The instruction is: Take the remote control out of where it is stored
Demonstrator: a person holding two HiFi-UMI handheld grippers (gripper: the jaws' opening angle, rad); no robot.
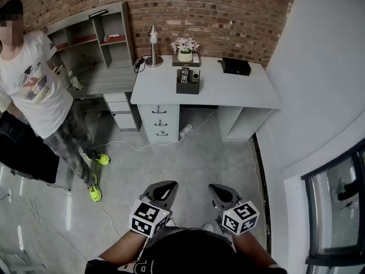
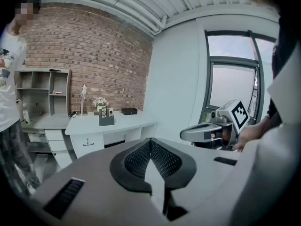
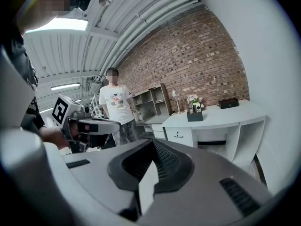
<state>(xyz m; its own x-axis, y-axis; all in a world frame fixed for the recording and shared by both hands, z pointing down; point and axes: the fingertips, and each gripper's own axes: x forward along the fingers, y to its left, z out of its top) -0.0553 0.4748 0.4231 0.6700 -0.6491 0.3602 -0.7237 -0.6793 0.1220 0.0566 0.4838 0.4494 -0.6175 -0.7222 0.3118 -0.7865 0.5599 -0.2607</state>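
Two closed: left tongs (image 1: 164, 188); right tongs (image 1: 220, 190)

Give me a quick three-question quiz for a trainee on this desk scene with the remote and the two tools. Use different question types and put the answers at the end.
1. True or false: the remote control stands in a dark holder on the white desk.
2. Pick one: what is between the jaws of the right tool? A) a remote. B) nothing, the jaws are together. C) a cable.
3. Fill in: in the head view, the black box lies on the desk to the holder's ___.

Key: 1 true; 2 B; 3 right.
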